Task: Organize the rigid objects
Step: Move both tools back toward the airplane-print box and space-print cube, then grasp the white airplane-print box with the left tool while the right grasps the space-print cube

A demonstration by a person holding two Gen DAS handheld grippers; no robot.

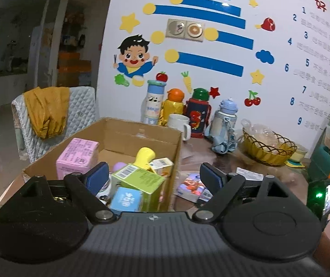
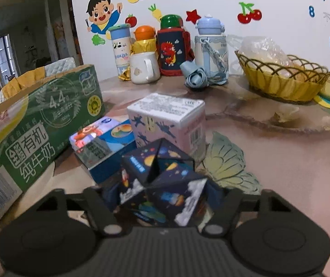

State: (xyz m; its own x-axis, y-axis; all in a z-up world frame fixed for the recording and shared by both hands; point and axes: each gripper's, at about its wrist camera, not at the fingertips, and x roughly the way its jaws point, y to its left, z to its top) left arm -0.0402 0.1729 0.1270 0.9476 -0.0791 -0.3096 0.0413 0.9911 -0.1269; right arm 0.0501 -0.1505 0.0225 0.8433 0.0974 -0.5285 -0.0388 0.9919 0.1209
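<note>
My left gripper (image 1: 153, 175) is open and empty, over the near right corner of a cardboard box (image 1: 141, 131). The box holds a pink carton (image 1: 77, 157), a green carton (image 1: 141, 180), a yellow toy (image 1: 144, 157), a light blue box (image 1: 125, 199) and more. My right gripper (image 2: 165, 191) is shut on a dark blue space-print folding cube (image 2: 165, 180); its fingertips are hidden behind it. Beyond the cube on the table lie a blue cartoon tin (image 2: 102, 143) and a pink-white carton (image 2: 167, 120). The same box shows as a green milk case (image 2: 38, 124) at left. The tin also lies right of the box (image 1: 192, 187).
Against the wall stand several drink bottles (image 2: 171, 46) and a white mug (image 2: 144, 67). A yellow wicker basket (image 2: 282, 80) sits at right, a butterfly coaster (image 2: 227, 161) near the cube. A chair with a yellow cloth (image 1: 47, 110) stands left of the table.
</note>
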